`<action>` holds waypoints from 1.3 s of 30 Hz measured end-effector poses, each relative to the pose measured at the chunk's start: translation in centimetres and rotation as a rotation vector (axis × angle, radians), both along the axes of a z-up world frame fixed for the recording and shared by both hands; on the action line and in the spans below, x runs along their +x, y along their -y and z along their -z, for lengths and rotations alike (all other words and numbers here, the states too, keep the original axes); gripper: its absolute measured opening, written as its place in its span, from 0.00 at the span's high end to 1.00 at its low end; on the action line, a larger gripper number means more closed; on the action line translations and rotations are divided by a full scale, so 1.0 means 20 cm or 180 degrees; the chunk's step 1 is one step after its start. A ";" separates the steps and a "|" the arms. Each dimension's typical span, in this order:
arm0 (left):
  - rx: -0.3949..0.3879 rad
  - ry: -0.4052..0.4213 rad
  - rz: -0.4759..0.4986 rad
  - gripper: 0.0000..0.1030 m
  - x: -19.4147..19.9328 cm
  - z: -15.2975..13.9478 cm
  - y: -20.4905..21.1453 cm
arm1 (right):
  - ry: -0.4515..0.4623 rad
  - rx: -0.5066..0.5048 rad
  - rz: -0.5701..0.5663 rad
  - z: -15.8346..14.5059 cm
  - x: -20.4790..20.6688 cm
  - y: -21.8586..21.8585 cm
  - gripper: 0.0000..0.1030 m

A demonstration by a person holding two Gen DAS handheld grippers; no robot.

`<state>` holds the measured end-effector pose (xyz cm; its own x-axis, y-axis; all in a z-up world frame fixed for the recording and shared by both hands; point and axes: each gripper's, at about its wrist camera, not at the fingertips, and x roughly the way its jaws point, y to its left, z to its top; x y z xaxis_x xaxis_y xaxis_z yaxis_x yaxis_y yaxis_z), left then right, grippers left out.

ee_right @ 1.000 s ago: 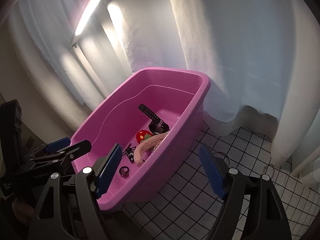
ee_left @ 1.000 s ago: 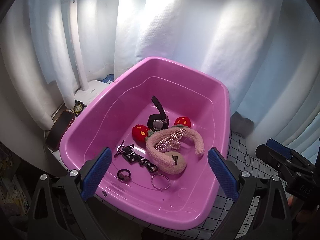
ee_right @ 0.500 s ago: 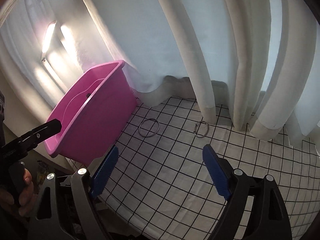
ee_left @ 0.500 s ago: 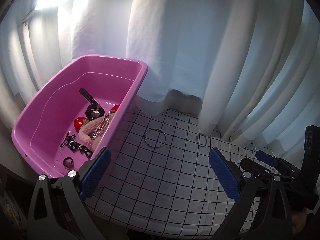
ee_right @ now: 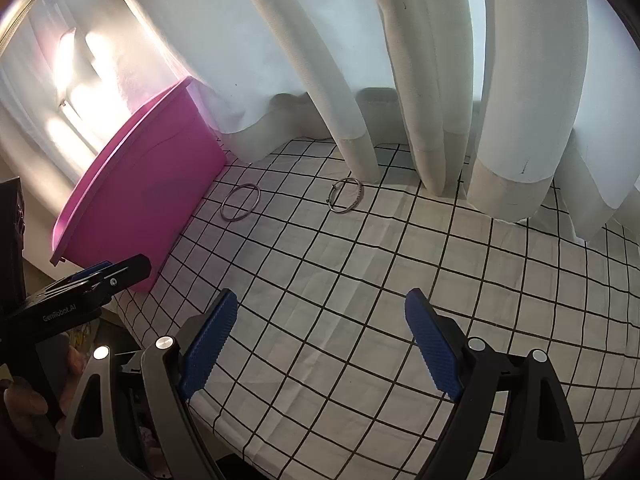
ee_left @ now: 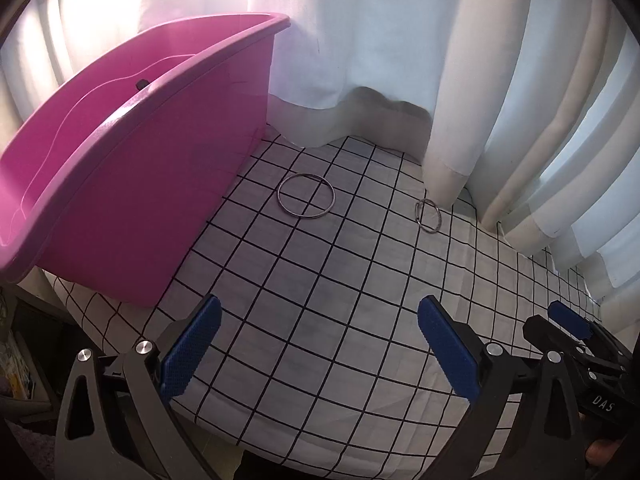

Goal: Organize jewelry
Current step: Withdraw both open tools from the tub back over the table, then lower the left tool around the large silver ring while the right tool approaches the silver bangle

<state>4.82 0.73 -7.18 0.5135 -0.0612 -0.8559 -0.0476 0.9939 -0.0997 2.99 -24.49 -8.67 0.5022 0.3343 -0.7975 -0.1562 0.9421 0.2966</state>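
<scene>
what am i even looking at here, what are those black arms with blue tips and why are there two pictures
Each picture comes from a fisheye camera on a hand-held gripper, looking forward along its two blue-padded fingers. A person holds one in each hand; there is no robot.

The left camera shows the left gripper, open and empty, with the right gripper's tip at the lower right edge. The right camera shows the right gripper, also open and empty, with the left one at its left edge.

Ahead lies a white checked cloth. On it stands a pink tub, and beside it lie two metal rings: a plain bangle and a thinner bracelet near the white curtain. Nothing is held.
</scene>
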 end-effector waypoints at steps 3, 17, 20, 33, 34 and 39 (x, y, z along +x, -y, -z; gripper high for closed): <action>0.0057 -0.0014 -0.0082 0.06 0.05 0.07 -0.01 | -0.0032 -0.0025 -0.0029 0.07 0.05 -0.02 0.20; 0.0072 0.0029 -0.0136 0.06 0.42 0.36 -0.09 | -0.0046 -0.0253 0.0095 0.34 0.41 -0.14 0.20; 0.0098 0.0040 -0.0117 0.06 0.49 0.41 -0.10 | -0.0038 -0.0294 0.0156 0.38 0.48 -0.15 0.20; 0.0063 -0.0028 -0.0067 0.06 0.65 0.54 -0.11 | -0.0050 -0.0443 0.0278 0.49 0.67 -0.17 0.20; 0.0064 -0.0025 -0.0063 0.06 0.66 0.54 -0.11 | -0.0043 -0.0455 0.0284 0.49 0.67 -0.18 0.20; 0.0081 -0.0019 -0.0080 0.06 0.70 0.56 -0.12 | -0.0022 -0.0505 0.0299 0.50 0.70 -0.19 0.20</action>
<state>18.90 3.13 -18.46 0.5094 -0.0265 -0.8601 -0.0731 0.9946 -0.0740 17.00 -20.68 -18.75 0.5195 0.1560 -0.8401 -0.0637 0.9875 0.1439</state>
